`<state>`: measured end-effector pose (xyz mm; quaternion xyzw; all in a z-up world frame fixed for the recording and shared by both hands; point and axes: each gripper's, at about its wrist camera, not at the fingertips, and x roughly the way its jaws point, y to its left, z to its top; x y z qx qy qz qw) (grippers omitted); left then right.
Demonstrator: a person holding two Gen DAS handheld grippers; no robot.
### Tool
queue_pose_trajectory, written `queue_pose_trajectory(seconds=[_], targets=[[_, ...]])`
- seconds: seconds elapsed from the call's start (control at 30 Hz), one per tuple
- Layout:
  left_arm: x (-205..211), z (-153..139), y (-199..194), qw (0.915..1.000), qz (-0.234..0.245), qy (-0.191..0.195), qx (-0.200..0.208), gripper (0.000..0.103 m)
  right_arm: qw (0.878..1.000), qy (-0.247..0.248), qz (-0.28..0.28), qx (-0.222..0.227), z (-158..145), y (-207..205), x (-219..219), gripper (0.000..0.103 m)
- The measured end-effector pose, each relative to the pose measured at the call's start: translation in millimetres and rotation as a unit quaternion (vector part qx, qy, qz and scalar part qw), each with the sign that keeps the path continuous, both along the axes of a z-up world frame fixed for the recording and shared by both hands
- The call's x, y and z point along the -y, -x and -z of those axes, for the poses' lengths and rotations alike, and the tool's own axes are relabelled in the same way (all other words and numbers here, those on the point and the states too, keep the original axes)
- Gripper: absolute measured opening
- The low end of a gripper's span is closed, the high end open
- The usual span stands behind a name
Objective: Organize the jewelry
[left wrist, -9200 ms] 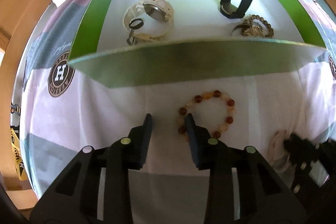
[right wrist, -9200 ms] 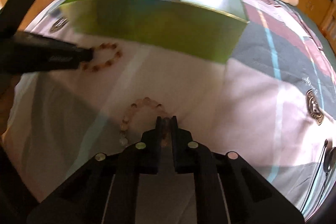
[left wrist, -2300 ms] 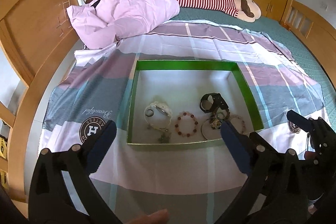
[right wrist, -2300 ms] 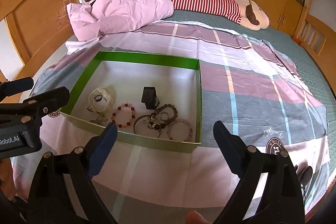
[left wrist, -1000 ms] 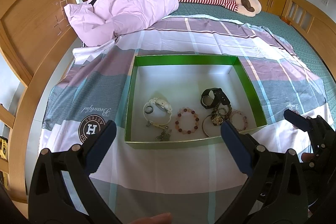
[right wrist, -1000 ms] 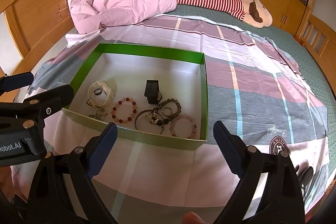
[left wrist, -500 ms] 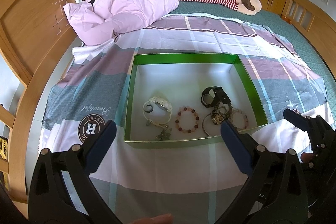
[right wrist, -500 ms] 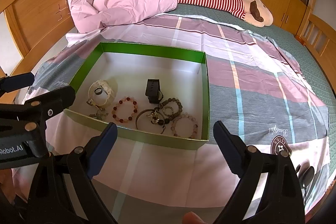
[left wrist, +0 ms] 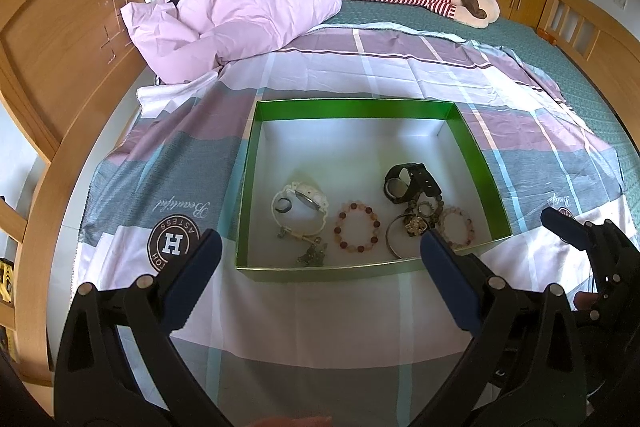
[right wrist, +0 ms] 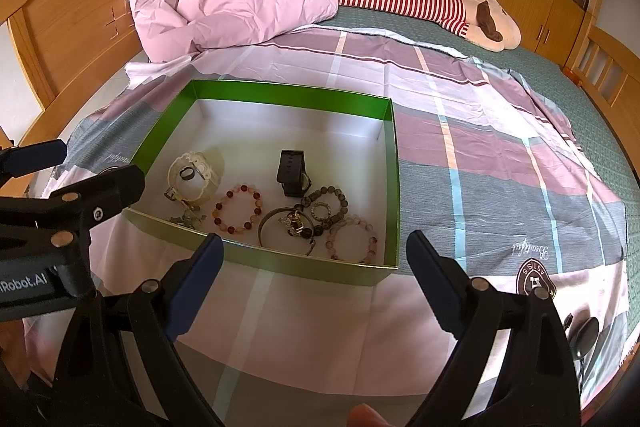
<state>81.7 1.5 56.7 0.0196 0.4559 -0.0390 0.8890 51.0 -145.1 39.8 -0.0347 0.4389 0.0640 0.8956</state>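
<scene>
**A:** Both tools hung back over the bedspread. The left gripper (left wrist: 318, 255) had its blue-tipped jaws spread wide with nothing between them, and the right gripper (right wrist: 316, 259) stood just the same, wide apart and empty.

**B:** And the jewelry? All of it sat inside the shallow green-walled cardboard box (left wrist: 352, 105) with the white floor, crowded toward the near wall.

**A:** Right. A cream plastic watch (left wrist: 301, 198) lay at the left, a red-and-peach beaded bracelet (left wrist: 357, 225) in the middle, a black strap watch (left wrist: 404, 182) behind, a pale pink beaded bracelet (right wrist: 352, 238) at the right.

**B:** With a tangle of a dark bead loop, a metal bangle and a charm between them.

**A:** No piece showed on the pink-and-grey checked sheet (right wrist: 472, 131) outside the box.

**B:** So I judged the gathering done. If anything was left, it was untangling that cluster.
</scene>
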Motion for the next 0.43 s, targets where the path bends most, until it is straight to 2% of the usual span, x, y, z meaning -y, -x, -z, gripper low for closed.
queue_pose_trajectory(seconds=[0.43], targets=[[-1.4,1.7,-0.6,0.9999,-0.008,0.005,-0.007,0.099,1.000,0.000,0.002,-0.001,1.1,0.6,-0.1,0.091]])
